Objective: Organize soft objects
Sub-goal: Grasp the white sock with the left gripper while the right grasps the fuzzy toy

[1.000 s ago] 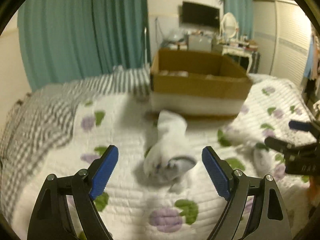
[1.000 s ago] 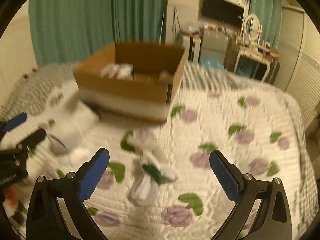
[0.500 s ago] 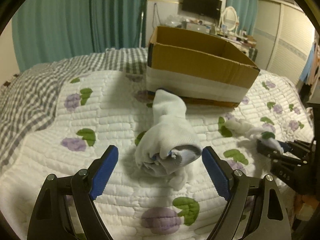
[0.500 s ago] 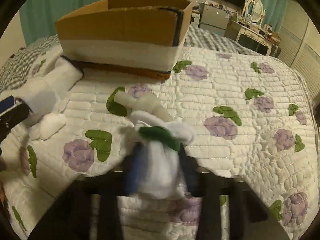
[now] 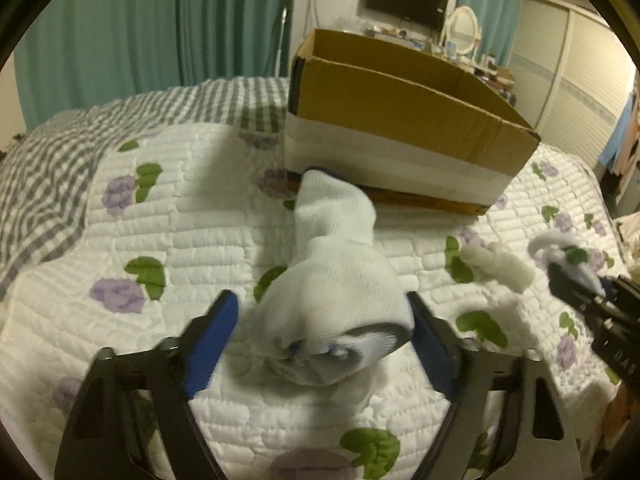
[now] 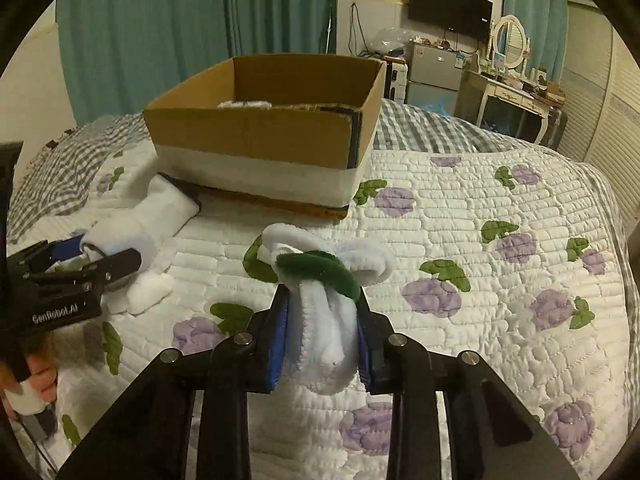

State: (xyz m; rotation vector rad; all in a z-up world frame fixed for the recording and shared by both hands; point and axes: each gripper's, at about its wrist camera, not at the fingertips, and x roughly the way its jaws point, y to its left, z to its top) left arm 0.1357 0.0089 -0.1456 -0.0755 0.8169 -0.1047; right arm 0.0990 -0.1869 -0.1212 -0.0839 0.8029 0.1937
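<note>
A bundle of white socks with a grey toe (image 5: 340, 292) lies on the flowered quilt in front of the cardboard box (image 5: 400, 128). My left gripper (image 5: 324, 336) is around its near end, its blue pads close on both sides, the right one touching. It also shows in the right wrist view (image 6: 96, 256). My right gripper (image 6: 322, 332) is shut on a white fluffy sock bundle with a green band (image 6: 320, 280), lifted a little off the quilt. The box (image 6: 260, 136) holds some white soft items.
A small white rolled piece (image 5: 500, 266) lies on the quilt to the right of the grey-toed socks. A grey checked blanket (image 5: 60, 152) covers the bed's left and far side. A dresser with a mirror (image 6: 512, 80) and a wardrobe stand beyond the bed.
My right gripper has closed on the green-banded bundle and raised it. My left gripper has moved forward and narrowed around the grey-toed sock bundle.
</note>
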